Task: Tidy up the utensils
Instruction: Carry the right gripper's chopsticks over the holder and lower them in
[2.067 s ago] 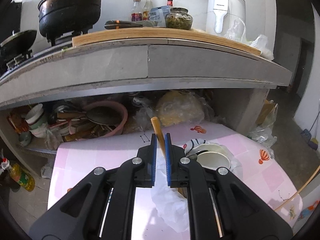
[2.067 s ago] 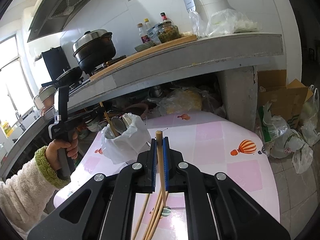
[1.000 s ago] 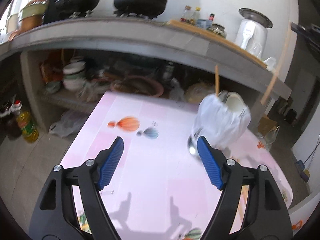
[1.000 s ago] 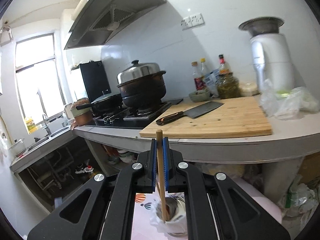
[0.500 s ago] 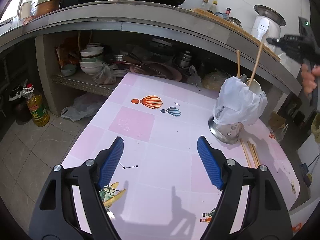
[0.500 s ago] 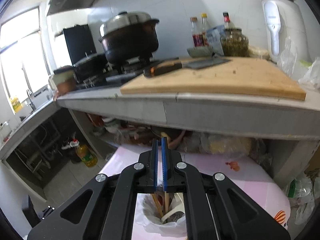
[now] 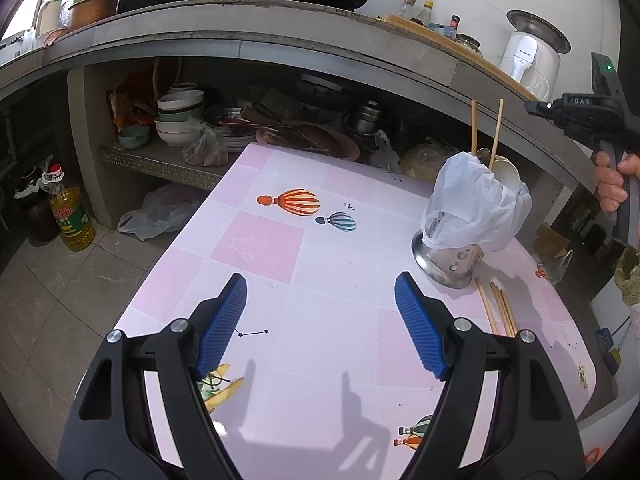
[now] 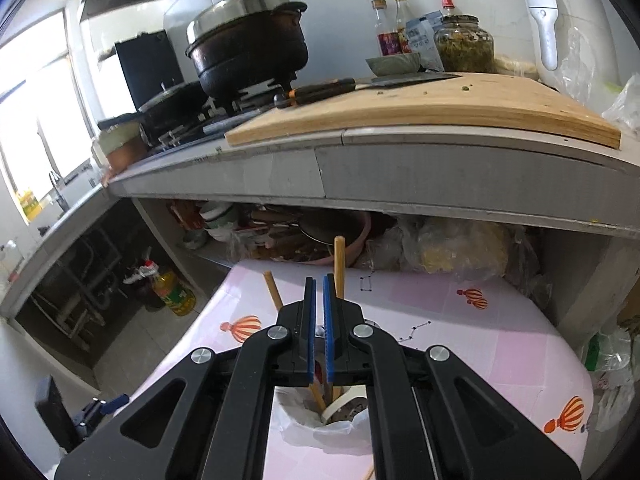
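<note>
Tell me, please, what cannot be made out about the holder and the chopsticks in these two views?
- Holder, left wrist view: the white bag drapes its upper part.
- Holder's contents, right wrist view: the right gripper covers most of the mouth.
- Loose chopsticks on the table, left wrist view: the left gripper hides their near ends; count unclear.

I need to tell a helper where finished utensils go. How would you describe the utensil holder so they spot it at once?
On the pink table with balloon prints, look to the far right side near the concrete counter. There stands a shiny steel utensil holder with round holes, draped in a white plastic bag. Unlike the loose chopsticks lying flat beside its base, it stands upright with two chopsticks sticking out of its top.
</note>
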Motion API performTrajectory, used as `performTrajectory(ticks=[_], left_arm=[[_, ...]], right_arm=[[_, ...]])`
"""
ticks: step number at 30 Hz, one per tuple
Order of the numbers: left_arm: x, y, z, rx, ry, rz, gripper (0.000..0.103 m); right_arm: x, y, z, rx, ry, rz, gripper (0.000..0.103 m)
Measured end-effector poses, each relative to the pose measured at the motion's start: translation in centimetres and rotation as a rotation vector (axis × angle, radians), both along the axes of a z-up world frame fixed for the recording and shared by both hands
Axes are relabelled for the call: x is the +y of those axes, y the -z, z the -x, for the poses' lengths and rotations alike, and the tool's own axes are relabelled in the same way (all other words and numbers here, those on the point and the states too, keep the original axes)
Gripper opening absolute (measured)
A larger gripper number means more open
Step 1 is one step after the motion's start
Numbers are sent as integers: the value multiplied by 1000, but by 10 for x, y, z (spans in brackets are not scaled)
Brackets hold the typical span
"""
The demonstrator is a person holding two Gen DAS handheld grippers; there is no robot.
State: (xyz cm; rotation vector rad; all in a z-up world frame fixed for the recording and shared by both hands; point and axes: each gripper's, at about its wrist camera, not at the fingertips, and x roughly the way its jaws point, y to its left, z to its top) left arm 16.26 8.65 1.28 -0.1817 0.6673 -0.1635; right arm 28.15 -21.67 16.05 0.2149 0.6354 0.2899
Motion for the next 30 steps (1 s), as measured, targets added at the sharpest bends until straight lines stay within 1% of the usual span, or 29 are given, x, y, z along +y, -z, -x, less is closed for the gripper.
performTrajectory(ticks=[2, 3, 4, 5, 6, 8, 12, 14, 17, 19, 20, 21, 24, 27, 30], left_arm=[[-2, -1, 1, -2, 4, -1, 73], [-3, -1, 1, -2, 5, -2, 73], [-4, 0, 2, -2, 5, -1, 73], [-5, 0, 2, -1, 6, 2, 73], [-4, 0, 3, 0, 7, 4, 73], [-4, 0, 4, 1, 6, 7, 73], [-5, -1, 5, 3, 2, 2, 73], [-3, -1, 6, 2, -1, 2, 73], [0, -1, 7, 0, -7, 0, 73], [3, -1, 6, 1, -12, 2, 73], [4, -1, 6, 2, -16, 5, 73], [5, 0, 6, 4, -17, 9, 73], [6, 1, 4, 11, -18, 18, 73], [5, 3, 3, 13, -12, 18, 73], [3, 4, 3, 14, -7, 16, 73]], right_arm=[[-4, -6, 0, -6, 14, -17, 12], [-5, -7, -2, -4, 14, -23, 25], [-6, -10, -4, -2, 12, -33, 45], [-6, -11, -7, -4, 13, -40, 51], [-4, -11, -11, -6, 13, -38, 53], [1, -8, -21, 12, 9, -13, 53], [8, 8, -47, 72, 25, 21, 53], [7, 19, -61, 101, 50, 30, 49], [2, 33, -75, 149, 61, 4, 35], [1, 39, -77, 162, 55, -3, 17], [2, 41, -77, 164, 47, -6, 14], [3, 41, -75, 163, 41, -7, 7], [9, 34, -63, 126, 22, 29, 7], [20, 24, -46, 85, -34, 68, 7], [41, 14, -23, 25, -111, 153, 7]])
